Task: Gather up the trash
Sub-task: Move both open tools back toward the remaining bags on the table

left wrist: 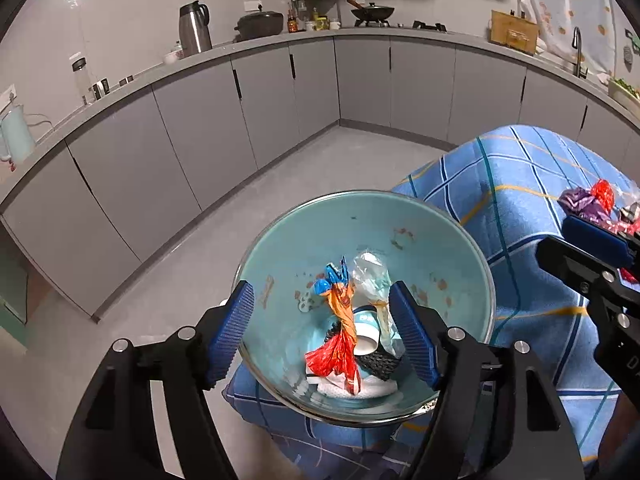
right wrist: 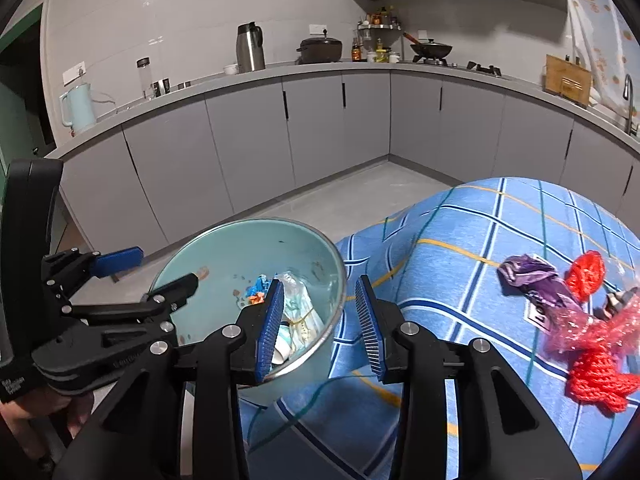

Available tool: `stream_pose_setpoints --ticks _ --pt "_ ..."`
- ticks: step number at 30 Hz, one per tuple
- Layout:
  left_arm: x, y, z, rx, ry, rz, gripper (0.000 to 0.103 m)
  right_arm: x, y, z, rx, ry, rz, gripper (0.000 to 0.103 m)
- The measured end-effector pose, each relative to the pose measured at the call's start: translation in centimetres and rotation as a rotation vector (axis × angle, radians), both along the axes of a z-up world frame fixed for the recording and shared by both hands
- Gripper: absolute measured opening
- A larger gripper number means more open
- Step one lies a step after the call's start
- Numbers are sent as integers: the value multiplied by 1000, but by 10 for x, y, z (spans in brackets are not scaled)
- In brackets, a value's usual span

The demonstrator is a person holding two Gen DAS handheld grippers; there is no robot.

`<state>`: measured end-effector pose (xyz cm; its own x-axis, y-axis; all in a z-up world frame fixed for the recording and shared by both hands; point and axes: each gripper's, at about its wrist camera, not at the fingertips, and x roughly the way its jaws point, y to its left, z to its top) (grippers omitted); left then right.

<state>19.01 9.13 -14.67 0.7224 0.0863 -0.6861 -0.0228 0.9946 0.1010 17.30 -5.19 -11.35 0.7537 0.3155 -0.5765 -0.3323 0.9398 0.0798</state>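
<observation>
Left gripper (left wrist: 322, 334) tilted over bowl (left wrist: 460, 240), jaws wide, nothing held.

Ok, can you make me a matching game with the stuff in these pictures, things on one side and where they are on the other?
Things:
1. red and orange wrapper
2. purple wrapper
3. steel thermos
4. left gripper

Places:
A. on the grey counter
B. on the blue checked cloth
C. inside the bowl
D. open, above the bowl

Pairs: 1-C, 2-B, 3-A, 4-D
</observation>
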Motion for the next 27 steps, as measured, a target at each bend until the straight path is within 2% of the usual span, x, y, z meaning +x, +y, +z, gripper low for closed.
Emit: stream_pose_setpoints --ticks 5,11,27 --pt "-4 -11 3 2 -9 -17 78 -10 -17 7 1 -19 -35 42" --pt "-7 -39 5 5 -9 -80 81 -21 -53 11 -8 -32 -106 44" --pt "-10 -147 7 31 -26 -290 90 -54 -195 2 -39 -28 -409 54"
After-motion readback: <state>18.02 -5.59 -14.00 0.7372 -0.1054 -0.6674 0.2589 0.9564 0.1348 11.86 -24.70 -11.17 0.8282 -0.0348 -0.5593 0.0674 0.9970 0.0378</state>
